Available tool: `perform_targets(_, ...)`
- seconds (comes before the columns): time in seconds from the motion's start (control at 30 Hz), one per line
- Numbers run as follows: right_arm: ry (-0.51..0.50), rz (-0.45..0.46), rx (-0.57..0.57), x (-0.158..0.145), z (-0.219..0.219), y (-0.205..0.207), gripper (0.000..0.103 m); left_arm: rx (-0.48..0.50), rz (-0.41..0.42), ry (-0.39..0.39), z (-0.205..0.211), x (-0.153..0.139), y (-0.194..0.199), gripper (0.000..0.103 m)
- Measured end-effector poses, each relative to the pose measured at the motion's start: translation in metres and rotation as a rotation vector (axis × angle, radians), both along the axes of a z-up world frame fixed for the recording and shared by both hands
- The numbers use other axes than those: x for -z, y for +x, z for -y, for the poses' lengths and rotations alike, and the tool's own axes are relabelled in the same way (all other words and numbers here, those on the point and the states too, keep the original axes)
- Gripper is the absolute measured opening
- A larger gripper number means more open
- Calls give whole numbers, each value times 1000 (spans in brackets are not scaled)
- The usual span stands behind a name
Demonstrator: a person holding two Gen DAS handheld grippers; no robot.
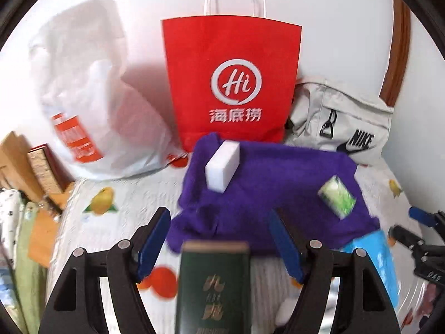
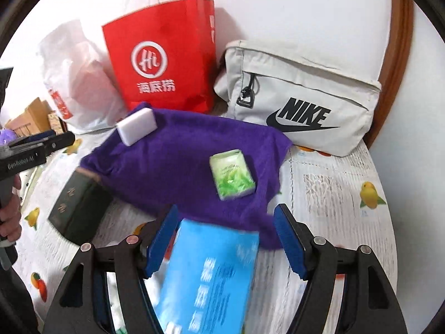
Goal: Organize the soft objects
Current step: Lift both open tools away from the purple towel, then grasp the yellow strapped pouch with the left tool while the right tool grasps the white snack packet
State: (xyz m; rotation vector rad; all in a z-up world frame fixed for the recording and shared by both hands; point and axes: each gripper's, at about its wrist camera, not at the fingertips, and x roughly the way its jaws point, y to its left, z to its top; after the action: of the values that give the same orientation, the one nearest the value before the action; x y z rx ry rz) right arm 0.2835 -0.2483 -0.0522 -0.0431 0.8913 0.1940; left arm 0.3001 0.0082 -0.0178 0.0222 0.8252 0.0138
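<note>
In the left wrist view, a dark green box (image 1: 212, 286) is seen between the parted left tongs (image 1: 219, 246), untouched by the pads, with the purple towel (image 1: 278, 194) beyond them, carrying a white sponge (image 1: 222, 167) and a green tissue pack (image 1: 337, 196).

In the right wrist view, a blue pack (image 2: 211, 278) lies between the spread right tongs (image 2: 226, 242), and a Nike pouch (image 2: 300, 97) is shown whole beside the red paper bag (image 2: 164, 55).

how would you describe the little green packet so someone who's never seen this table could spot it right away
Find the red paper bag standing at the back; a purple cloth is spread in front of it. The green packet lies flat on the cloth's right part, towards the beige Nike bag. It is the only green-and-white thing on the cloth; the other item there, a white block, is plain and sits at the far left corner.
</note>
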Motion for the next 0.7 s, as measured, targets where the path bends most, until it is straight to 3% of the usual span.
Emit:
perform_targets(0.1,31,-14,2,-2,-1,-25,71,-16,-28,1,-6,2,-26,72)
perform_targets(0.3,127,-38,33,-1,7,-76,71,-16,-76,-72,-17,15,-78,72)
perform_targets(0.57,123,-33,4,9,6,-137,71,10,-97,-106,-16,33,-141,72)
perform_targets(0.7,130,-37,-3,20,5,-159,71,52,-123,-171,-12,50,-172,80)
